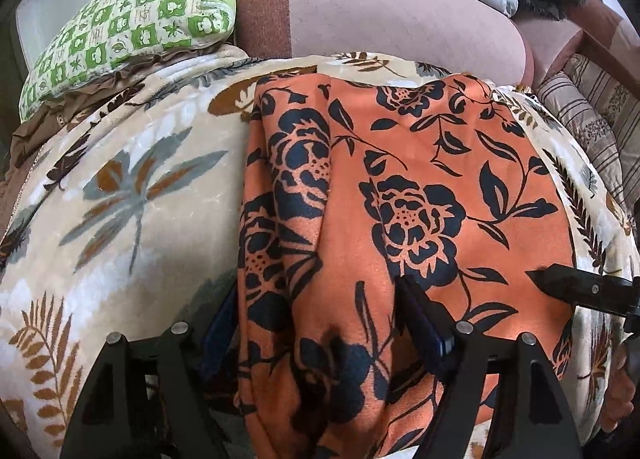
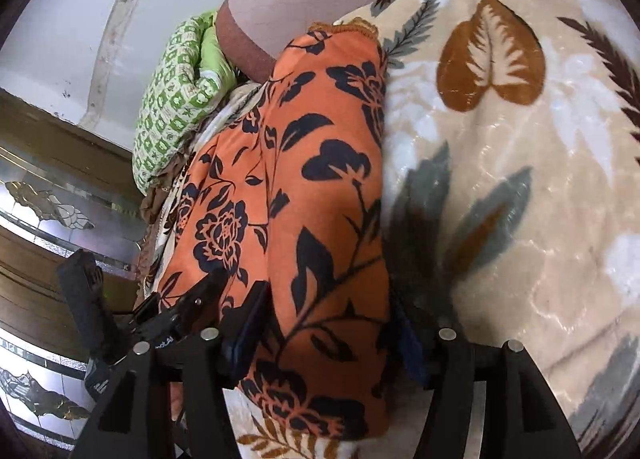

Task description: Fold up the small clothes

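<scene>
Both sets of jaws spread, left gripper (image 1: pixel 320 323) and right gripper (image 2: pixel 324 323) each straddling near end of orange floral garment (image 1: pixel 400 187), pads clear of cloth, garment lying folded lengthwise across leaf-print blanket (image 1: pixel 140 179), green checked pillow (image 1: pixel 132 27) at far left corner.

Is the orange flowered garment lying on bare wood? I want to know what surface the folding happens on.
No: in the left wrist view the orange garment lies on a cream leaf-print blanket.
</scene>
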